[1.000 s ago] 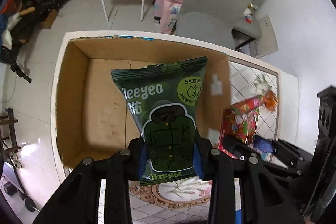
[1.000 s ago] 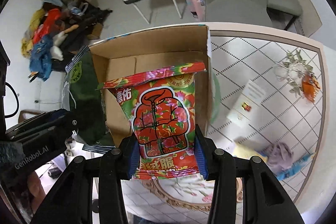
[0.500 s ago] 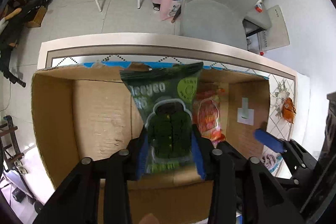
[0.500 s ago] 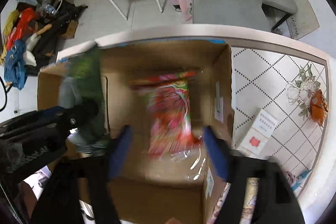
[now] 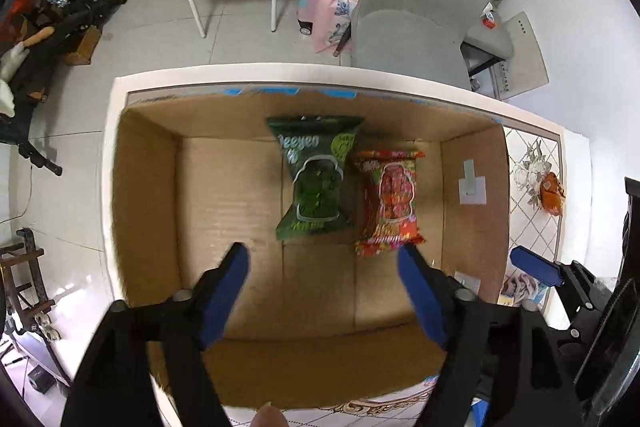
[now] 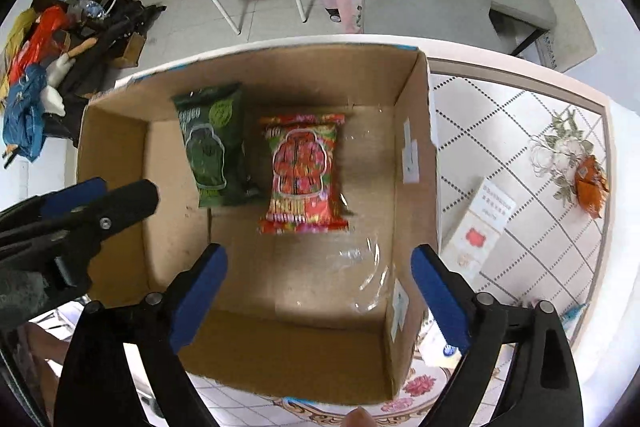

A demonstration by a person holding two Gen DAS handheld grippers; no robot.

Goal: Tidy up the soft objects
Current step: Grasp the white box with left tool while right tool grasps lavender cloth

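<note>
In the cardboard box point(image 6: 256, 355), green packet point(image 5: 316, 179) and red packet point(image 5: 390, 201) apparently lie flat, side by side. Left gripper point(image 5: 322, 291) and right gripper point(image 6: 320, 299) jaws gape empty; lift straight up, clear the walls.

1. Your cardboard box point(image 5: 144, 211) is matt brown corrugated board, with glossy clear tape point(image 6: 368, 267) inside.
2. The green packet point(image 5: 316, 179) and red packet point(image 5: 390, 203) are shiny printed plastic film.
3. Your left claw point(image 5: 322, 263) and right claw point(image 6: 318, 267) are matt black plastic with blue pads point(image 6: 198, 297).
4. The bench point(image 6: 516, 131) looks smooth and glossy.
</note>
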